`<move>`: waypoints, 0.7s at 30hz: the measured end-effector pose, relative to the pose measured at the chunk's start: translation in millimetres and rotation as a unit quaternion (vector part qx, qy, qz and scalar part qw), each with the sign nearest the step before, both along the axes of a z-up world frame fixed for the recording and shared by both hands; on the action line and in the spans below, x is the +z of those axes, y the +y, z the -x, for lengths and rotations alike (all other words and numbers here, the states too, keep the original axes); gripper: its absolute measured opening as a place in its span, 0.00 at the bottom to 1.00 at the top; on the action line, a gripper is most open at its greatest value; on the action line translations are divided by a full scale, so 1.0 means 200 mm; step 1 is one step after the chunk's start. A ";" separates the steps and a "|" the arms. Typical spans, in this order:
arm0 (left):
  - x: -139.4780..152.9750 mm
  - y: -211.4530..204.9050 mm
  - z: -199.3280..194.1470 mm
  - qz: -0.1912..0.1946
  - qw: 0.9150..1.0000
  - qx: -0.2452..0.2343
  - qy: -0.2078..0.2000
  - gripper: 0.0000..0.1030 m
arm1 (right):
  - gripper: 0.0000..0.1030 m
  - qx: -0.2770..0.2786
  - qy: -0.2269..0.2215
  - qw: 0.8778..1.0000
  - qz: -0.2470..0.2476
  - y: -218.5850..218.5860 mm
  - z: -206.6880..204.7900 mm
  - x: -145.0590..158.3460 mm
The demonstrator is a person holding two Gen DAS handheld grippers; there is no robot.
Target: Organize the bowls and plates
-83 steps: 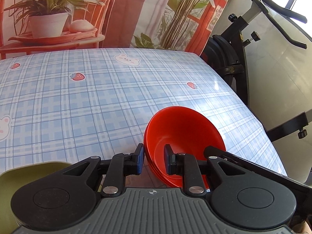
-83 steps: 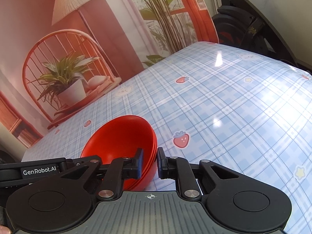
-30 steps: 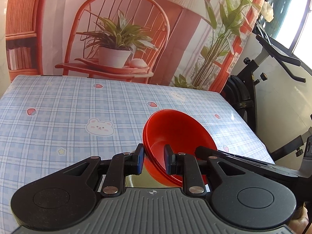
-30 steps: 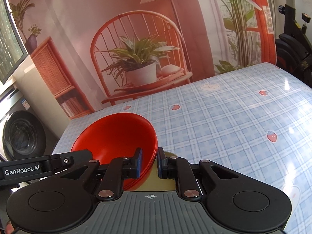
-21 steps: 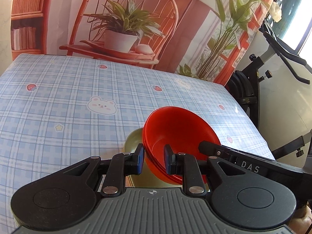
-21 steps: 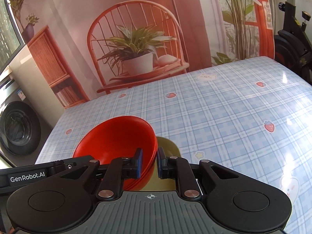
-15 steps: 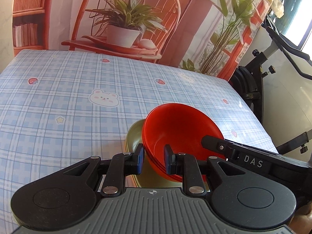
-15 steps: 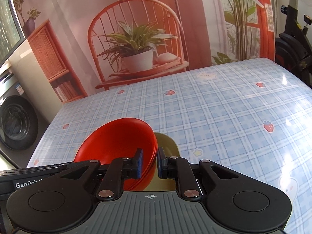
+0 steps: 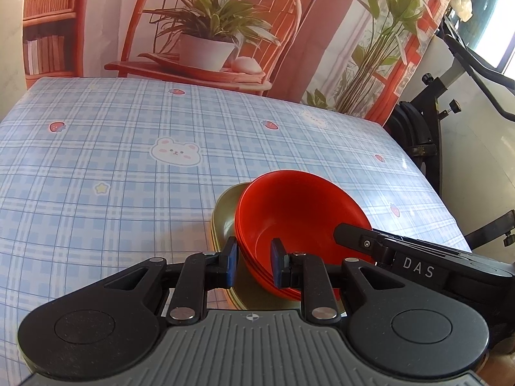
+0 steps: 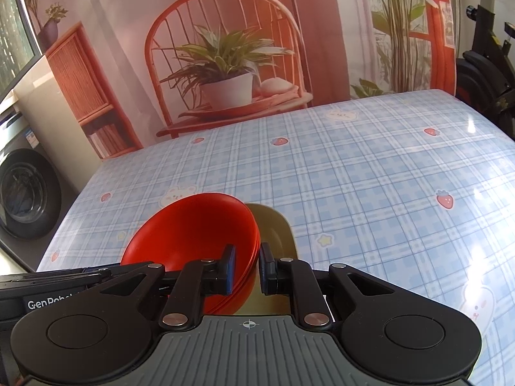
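Observation:
A stack of red bowls [image 9: 299, 215] is gripped on opposite rims by both grippers. My left gripper [image 9: 254, 262] is shut on its near rim, one finger inside and one outside. My right gripper [image 10: 246, 268] is shut on the stack's other rim [image 10: 199, 228]. The stack hangs low over an olive-green plate [image 9: 225, 222] lying on the table; the plate also shows in the right wrist view [image 10: 273, 228]. I cannot tell whether the bowls touch the plate. Most of the plate is hidden under the bowls.
The table carries a blue plaid cloth [image 9: 112, 160] with bear and strawberry prints. A printed backdrop with a chair and plant hangs behind it. An exercise bike [image 9: 450, 103] stands off the right edge. A washing machine [image 10: 22, 193] stands off the left edge.
Both grippers carried the red bowls leftward across the table and lowered them over the olive-green plate, which came into view beneath the stack. Both grips stayed shut.

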State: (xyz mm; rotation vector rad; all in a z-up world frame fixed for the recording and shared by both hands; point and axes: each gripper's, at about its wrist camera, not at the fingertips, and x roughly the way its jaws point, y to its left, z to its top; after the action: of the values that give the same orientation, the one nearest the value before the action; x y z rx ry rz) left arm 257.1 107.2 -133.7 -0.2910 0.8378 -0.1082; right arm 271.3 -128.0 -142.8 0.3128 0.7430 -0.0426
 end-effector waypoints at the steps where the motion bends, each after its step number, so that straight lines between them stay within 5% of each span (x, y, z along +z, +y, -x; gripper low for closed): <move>1: 0.00 0.00 0.00 -0.001 1.000 0.000 0.001 0.22 | 0.13 0.000 0.001 1.000 -0.001 0.00 0.00 0.00; 21: -0.01 -0.04 -0.01 -0.025 1.000 -0.009 0.006 0.22 | 0.13 -0.005 0.013 1.000 -0.016 -0.03 0.00 -0.03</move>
State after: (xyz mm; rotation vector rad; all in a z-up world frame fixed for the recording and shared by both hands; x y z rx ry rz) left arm 260.1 99.5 -136.4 -0.2371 0.8537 -0.1030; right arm 271.9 -133.6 -148.2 0.3477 0.7692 -0.0434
